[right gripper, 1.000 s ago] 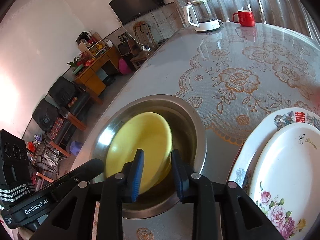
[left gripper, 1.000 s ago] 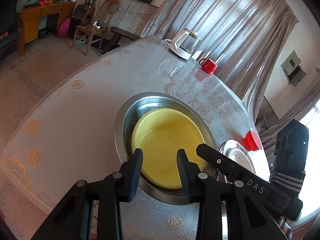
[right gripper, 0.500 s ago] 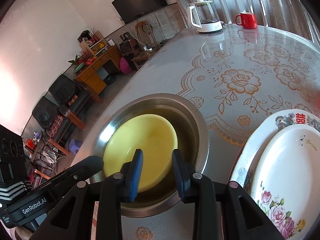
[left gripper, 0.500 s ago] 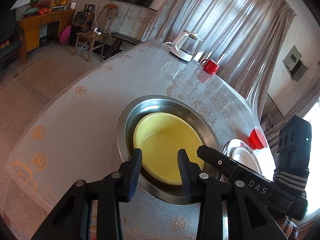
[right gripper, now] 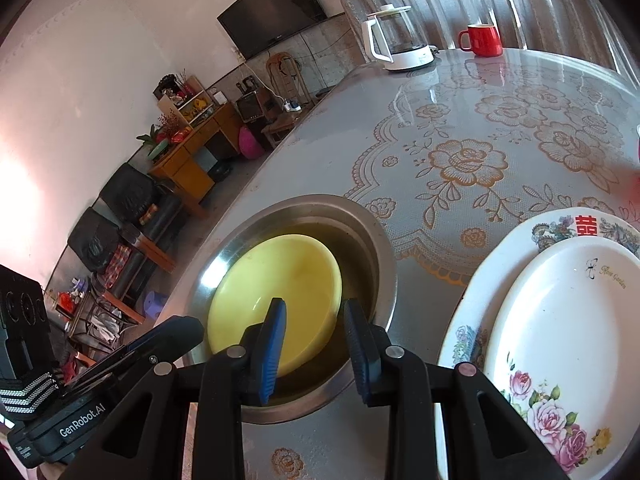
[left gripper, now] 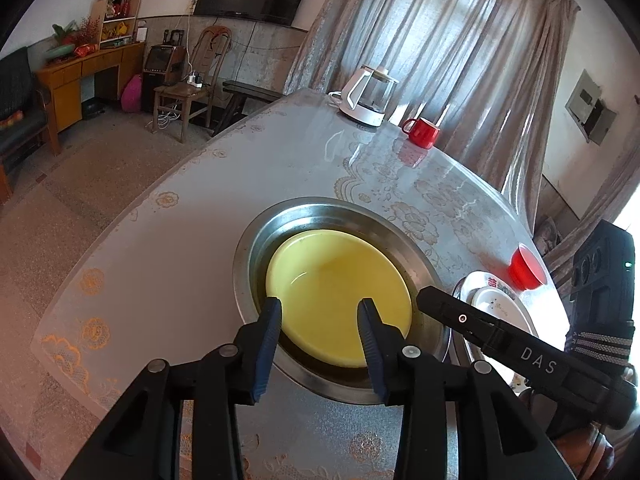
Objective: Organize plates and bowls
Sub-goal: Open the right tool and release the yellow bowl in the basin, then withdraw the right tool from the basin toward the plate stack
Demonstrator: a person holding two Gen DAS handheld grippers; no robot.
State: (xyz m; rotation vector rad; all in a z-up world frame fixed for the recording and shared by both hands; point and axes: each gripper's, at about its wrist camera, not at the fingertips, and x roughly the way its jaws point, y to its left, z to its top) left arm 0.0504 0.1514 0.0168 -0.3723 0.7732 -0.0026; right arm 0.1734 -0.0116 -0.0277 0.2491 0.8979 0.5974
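Note:
A yellow bowl (left gripper: 332,280) (right gripper: 272,276) lies inside a wide steel basin (left gripper: 242,264) (right gripper: 384,264) on the lace-patterned table. My left gripper (left gripper: 319,312) hovers over the bowl's near edge; its jaws are opening and the pads touch nothing. My right gripper (right gripper: 314,312) has one finger inside the bowl and one outside, shut on its right rim. To the right, a white plate (right gripper: 568,320) rests on a larger flowered plate (right gripper: 560,228).
A glass kettle (left gripper: 368,96) (right gripper: 400,40) and a red mug (left gripper: 422,132) (right gripper: 482,40) stand at the table's far edge. A small red cup (left gripper: 526,266) sits beyond the plates. Chairs, a wooden desk and a wall television lie past the table's left side.
The yellow bowl has gone from tilted to lying flatter in the basin. My left gripper has rolled a little and its jaws stand slightly wider. The right gripper has barely moved.

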